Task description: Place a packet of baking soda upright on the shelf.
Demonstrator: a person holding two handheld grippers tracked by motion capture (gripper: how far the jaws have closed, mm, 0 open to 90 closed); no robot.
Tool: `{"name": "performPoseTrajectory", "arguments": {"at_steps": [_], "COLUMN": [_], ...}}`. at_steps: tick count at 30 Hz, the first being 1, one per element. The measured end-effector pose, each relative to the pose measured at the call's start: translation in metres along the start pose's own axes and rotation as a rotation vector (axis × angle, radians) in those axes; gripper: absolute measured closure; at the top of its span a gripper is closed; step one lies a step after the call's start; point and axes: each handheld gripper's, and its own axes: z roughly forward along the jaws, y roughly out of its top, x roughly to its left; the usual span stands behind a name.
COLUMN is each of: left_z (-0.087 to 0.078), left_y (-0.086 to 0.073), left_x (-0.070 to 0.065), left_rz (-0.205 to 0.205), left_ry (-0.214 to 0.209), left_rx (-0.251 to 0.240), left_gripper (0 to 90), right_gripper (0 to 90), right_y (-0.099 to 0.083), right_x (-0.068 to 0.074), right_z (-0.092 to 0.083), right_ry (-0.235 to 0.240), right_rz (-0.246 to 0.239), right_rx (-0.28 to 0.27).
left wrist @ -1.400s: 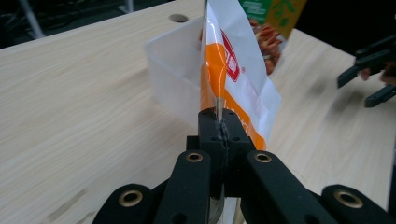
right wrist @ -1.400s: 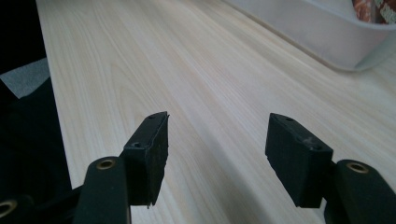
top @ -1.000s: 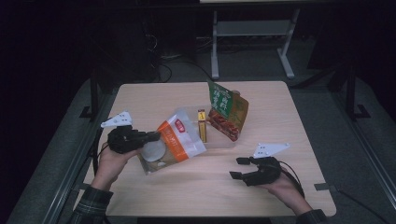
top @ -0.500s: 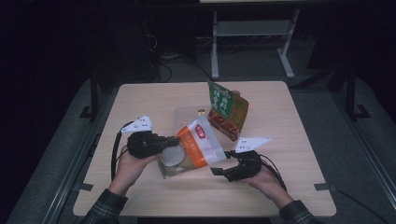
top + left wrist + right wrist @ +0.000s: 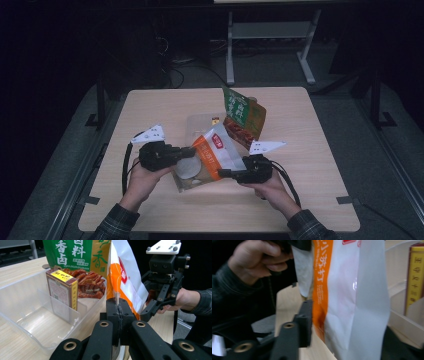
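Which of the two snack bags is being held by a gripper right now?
The white and orange bag, clamped in the left gripper near the table's front. The green bag stands untouched behind it.

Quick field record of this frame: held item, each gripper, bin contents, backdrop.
held item: orange and white snack bag, lifted off the table
left gripper: shut on the bag's edge
right gripper: jaws have just been closing with the bag's other side between them; grip not certain
clear plastic bin: holds a small yellow and red box standing upright against a divider
green and red food pouch: stands behind the bin
person: one hand on each gripper
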Motion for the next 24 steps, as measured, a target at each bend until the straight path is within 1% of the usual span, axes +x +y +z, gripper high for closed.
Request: {"name": "performPoseTrajectory", "arguments": {"at_steps": [4, 5, 6, 7, 8, 9, 10, 11, 12, 13, 14, 15, 16, 18, 21, 22, 24], "left_z": [0.000, 0.000, 0.000, 0.001, 0.002, 0.003, 0.005, 0.008, 0.010, 0.012, 0.014, 0.015, 0.017, 0.023, 0.029, 0.030, 0.031], "left_y": [-0.001, -0.001, -0.002, -0.002, -0.002, -0.003, -0.004, -0.006, -0.008, -0.010, -0.011, -0.013, -0.014, -0.017, -0.021, -0.021, -0.023], "left_x": [0.001, 0.001, 0.001, 0.001, 0.000, -0.001, -0.001, -0.002, -0.003, -0.003, -0.004, -0.004, -0.006, -0.008, -0.010, -0.010, -0.009], "left_rz": [-0.007, -0.005, 0.000, 0.006, 0.022, 0.036, 0.054, 0.067, 0.075, 0.076, 0.081, 0.083, 0.083, 0.085, 0.083, 0.086, 0.082], "left_ry": [0.002, 0.009, 0.017, 0.021, 0.040, 0.054, 0.066, 0.080, 0.085, 0.089, 0.084, 0.084, 0.080, 0.071, 0.057, 0.057, 0.065], "left_rx": [-0.001, -0.001, 0.000, 0.004, 0.023, 0.036, 0.052, 0.076, 0.089, 0.092, 0.099, 0.098, 0.102, 0.109, 0.119, 0.124, 0.122], "left_gripper": [89.6, 89.6, 89.7, 89.7, 89.6, 89.6, 89.6, 89.5, 89.5, 89.5, 89.4, 89.4, 89.4, 89.3, 89.0, 88.9, 88.5], "right_gripper": [77.1, 80.4, 87.1, 88.9, 89.6, 89.8, 89.9, 90.0, 90.0, 90.0, 90.0, 90.0, 90.0, 90.0, 90.0, 90.0, 90.0], "right_y": [0.000, 0.000, 0.001, 0.001, 0.002, 0.003, 0.003, 0.003, 0.004, 0.005, 0.006, 0.009, 0.011, 0.017, 0.024, 0.026, 0.029], "right_x": [-0.003, -0.003, -0.003, -0.003, -0.003, -0.002, 0.000, 0.000, 0.002, 0.002, 0.004, 0.005, 0.006, 0.007, 0.005, 0.006, 0.008], "right_z": [0.002, 0.002, 0.001, 0.000, 0.000, -0.001, -0.001, -0.001, -0.002, -0.002, -0.004, -0.005, -0.007, -0.011, -0.014, -0.014, -0.014], "right_ry": [0.022, 0.024, 0.035, 0.041, 0.044, 0.045, 0.040, 0.040, 0.041, 0.038, 0.034, 0.026, 0.017, -0.005, -0.012, -0.015, -0.020], "right_rz": [0.027, 0.031, 0.040, 0.041, 0.030, 0.008, -0.003, -0.020, -0.029, -0.042, -0.047, -0.063, -0.067, -0.089, -0.097, -0.099, -0.122], "right_rx": [-0.009, -0.011, -0.021, -0.027, -0.032, -0.023, -0.017, -0.020, -0.010, -0.006, -0.007, -0.013, -0.018, -0.028, -0.051, -0.053, -0.048]}}
